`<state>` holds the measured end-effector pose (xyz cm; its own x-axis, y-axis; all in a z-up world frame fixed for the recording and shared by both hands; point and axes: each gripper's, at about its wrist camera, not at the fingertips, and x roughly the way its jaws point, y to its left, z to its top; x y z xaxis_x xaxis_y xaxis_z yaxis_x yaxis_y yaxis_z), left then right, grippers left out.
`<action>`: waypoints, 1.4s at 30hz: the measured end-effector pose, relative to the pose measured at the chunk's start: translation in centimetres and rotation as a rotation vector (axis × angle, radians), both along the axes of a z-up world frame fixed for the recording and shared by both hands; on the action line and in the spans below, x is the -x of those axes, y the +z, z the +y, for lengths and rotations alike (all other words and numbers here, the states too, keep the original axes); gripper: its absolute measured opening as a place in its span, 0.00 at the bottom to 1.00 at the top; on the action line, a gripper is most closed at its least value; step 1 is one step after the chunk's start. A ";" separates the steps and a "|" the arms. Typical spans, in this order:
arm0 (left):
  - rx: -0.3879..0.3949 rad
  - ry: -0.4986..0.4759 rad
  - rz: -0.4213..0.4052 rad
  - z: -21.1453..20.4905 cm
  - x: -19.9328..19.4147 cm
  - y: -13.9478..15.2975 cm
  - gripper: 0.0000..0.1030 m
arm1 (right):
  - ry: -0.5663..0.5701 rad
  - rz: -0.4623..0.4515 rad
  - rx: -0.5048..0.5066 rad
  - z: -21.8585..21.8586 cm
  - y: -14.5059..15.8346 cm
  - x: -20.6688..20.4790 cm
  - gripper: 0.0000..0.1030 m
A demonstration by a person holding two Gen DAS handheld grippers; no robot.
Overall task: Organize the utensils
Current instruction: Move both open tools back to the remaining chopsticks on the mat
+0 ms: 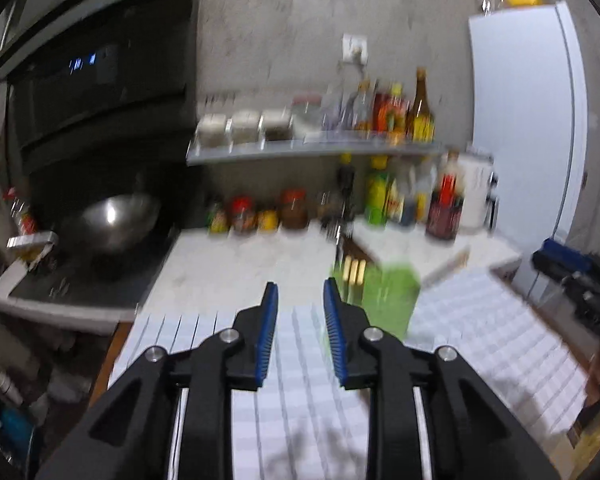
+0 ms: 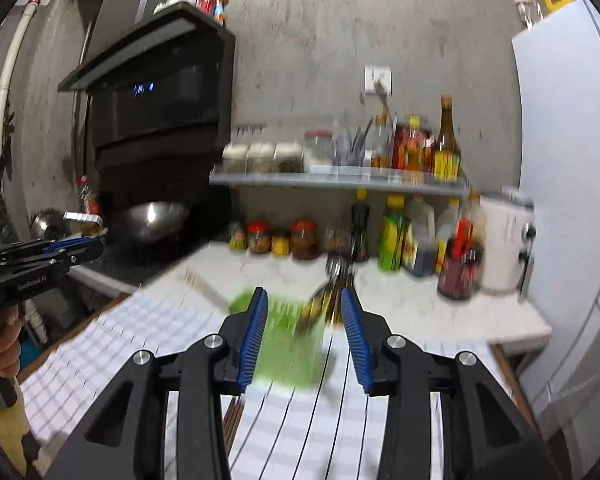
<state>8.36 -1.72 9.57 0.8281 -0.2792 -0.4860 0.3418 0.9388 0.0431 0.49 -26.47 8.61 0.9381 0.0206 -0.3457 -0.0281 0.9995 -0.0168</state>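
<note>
"GenRobot.AI" is printed on the left gripper (image 2: 82,250) body.

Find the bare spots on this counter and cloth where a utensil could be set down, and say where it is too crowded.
Free: the checked cloth left of the green holder, and the white counter between stove and jars. Crowded: the back wall under the shelf.

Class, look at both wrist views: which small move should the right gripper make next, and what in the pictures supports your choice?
Probably ease the right gripper forward and down toward the utensils standing in the green holder. Its jaws stand open with nothing between the pads, and the utensil handles lie just ahead between the fingertips. The picture is blurred, so slow down first. The left gripper is also open and empty.
</note>
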 end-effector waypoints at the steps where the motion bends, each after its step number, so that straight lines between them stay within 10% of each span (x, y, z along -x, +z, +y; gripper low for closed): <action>1: -0.008 0.007 0.023 0.4 0.5 -1.1 0.22 | 0.002 0.026 0.000 0.1 -0.9 0.6 0.39; 16: -0.096 -0.002 0.436 1.6 6.5 -17.4 0.23 | 0.015 0.386 -0.084 4.1 -14.2 6.6 0.39; 42: -0.114 -0.010 0.515 -0.1 3.8 -18.7 0.28 | 0.101 0.572 -0.111 7.5 -18.8 2.4 0.20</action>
<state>4.57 -1.83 -9.09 0.4715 -0.2076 -0.8571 0.3544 0.9346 -0.0314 -1.86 -18.93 -10.20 0.5945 0.1648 -0.7870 -0.0966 0.9863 0.1335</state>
